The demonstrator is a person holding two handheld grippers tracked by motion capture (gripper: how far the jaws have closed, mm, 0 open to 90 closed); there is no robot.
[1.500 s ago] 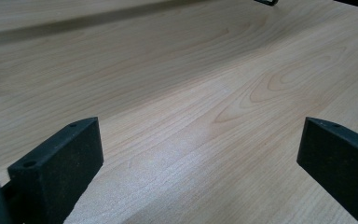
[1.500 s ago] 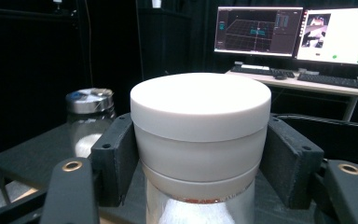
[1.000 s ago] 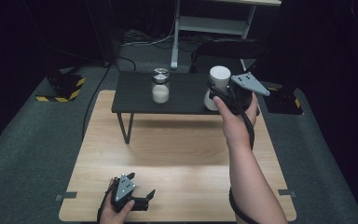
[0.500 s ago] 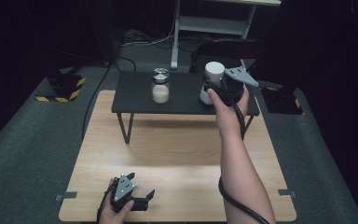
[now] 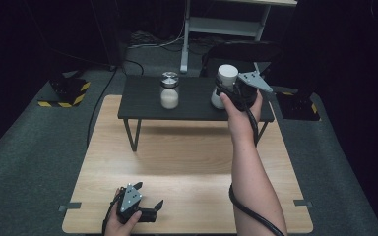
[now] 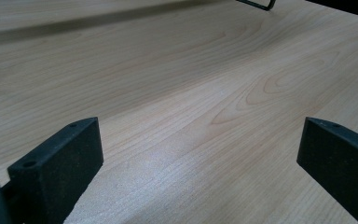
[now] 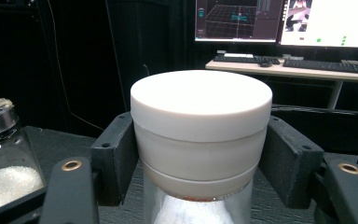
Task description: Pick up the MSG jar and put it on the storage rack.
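White-lidded jar (image 7: pixel 200 140) is already pinched by our right gripper (image 5: pixel 225 93) over the black shelf (image 5: pixel 142 101), beside the sugar jar (image 5: pixel 169 90); setting it down remains. Our left gripper (image 5: pixel 150 209) rests spread on the desk (image 5: pixel 187 162).

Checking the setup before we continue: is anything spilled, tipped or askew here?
Nothing stands out. The white-lidded jar sits upright in the right gripper, and the shaker stands upright on the black shelf.

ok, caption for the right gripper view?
Right gripper shut on the white-lidded jar over the small black table, beside a glass shaker of white grains.
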